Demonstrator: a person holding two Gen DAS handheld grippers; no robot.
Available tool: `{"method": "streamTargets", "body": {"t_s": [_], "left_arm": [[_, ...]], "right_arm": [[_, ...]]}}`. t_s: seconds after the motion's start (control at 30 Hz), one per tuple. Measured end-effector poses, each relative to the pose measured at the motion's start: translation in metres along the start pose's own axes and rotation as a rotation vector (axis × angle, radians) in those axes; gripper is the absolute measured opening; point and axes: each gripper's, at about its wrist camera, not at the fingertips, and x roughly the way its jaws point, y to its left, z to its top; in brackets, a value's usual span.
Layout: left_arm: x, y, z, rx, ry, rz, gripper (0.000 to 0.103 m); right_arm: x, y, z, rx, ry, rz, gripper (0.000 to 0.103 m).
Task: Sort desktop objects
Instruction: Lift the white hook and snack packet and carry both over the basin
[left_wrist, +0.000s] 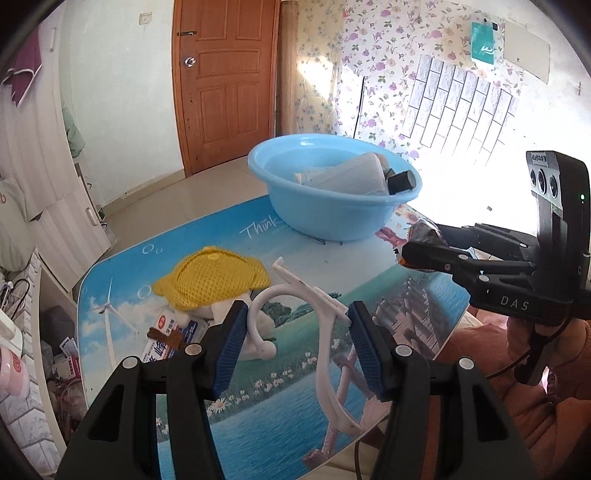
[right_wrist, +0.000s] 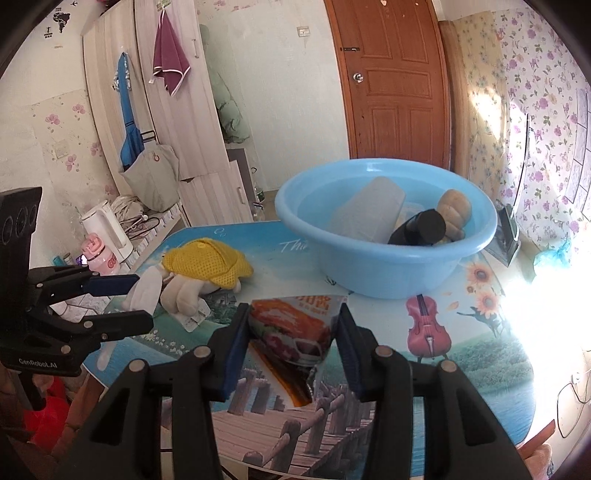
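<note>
Left wrist view: the left gripper (left_wrist: 295, 341) has its blue-padded jaws closed on a white plastic hanger (left_wrist: 325, 354), pinching it across the hook and shoulder so the long arm dangles below, clear of the table (left_wrist: 122, 266). That grip looks chosen to carry the hanger without snagging what lies beneath. Beyond it sits the blue basin (left_wrist: 332, 210), already holding a grey-white box, a dark cylinder and other pieces, so it seems to be the collecting place for the sort. A plush toy in a yellow mesh hat (left_wrist: 210, 277) lies on the table just left of the hanger, partly over a small white packet with red and blue Chinese characters I cannot read fully.

In the right wrist view, the right gripper (right_wrist: 293, 345) has its jaws clamped on a snack packet (right_wrist: 291, 332) by its two side edges, printed face up and lifted off the table, aimed toward the basin. The packet shows a food picture and orange characters too creased to read.

Readable writing: "Think" on the table's printed cover beside the basin; "DAS" on the right gripper's body seen from the left camera; "GenRobot.AI" on the left gripper's body seen from the right camera.
</note>
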Motion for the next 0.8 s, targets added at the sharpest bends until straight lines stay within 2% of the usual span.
{"method": "streamTargets", "body": {"t_s": [0.43,0.63,0.8], "left_arm": [[0.017,-0.013,0.053,0.039,-0.053,-0.025,0.056],[0.053,-0.018,0.089,0.077,-0.05,-0.05,0.056],[0.08,-0.023,0.117,0.092,-0.071,-0.086,0.056]], "right_arm": [[-0.024,-0.024,0.04,0.007,-0.158,-0.013,0.044],[-0.011,-0.054,0.059,0.049,-0.172,-0.052,0.044],[0.003,-0.075,0.073,0.089,-0.15,-0.075,0.044]]}}
